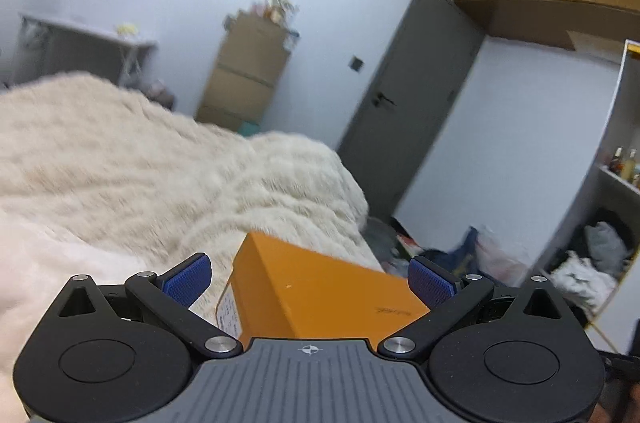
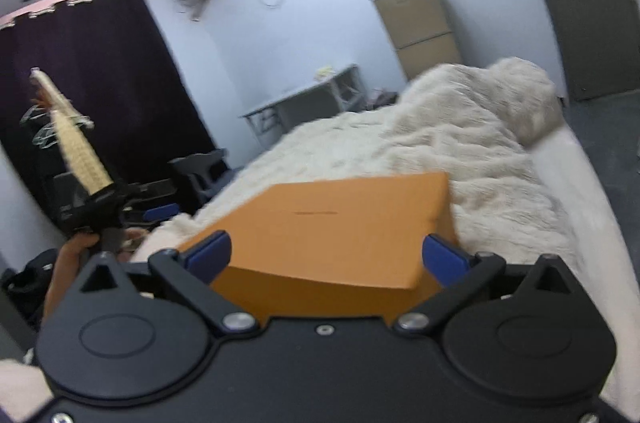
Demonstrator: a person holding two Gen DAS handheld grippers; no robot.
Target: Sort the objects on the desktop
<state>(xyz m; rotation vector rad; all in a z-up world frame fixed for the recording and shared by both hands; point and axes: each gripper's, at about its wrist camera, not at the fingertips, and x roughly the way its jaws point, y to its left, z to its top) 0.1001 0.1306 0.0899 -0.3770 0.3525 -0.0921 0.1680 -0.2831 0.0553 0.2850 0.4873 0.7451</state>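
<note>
Orange box [image 2: 332, 223], flat rectangular, lid on, tilted, above fluffy blanket [image 2: 460, 143]

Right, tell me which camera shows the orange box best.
The right wrist view: the orange box shows its whole top face and front edge between that tool's fingers. In the left wrist view the box appears tilted, showing a labelled end, its near part hidden behind the tool body.

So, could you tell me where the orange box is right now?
In both wrist views, the orange box sits low and central between open gripper fingers, above the cream blanket.
</note>
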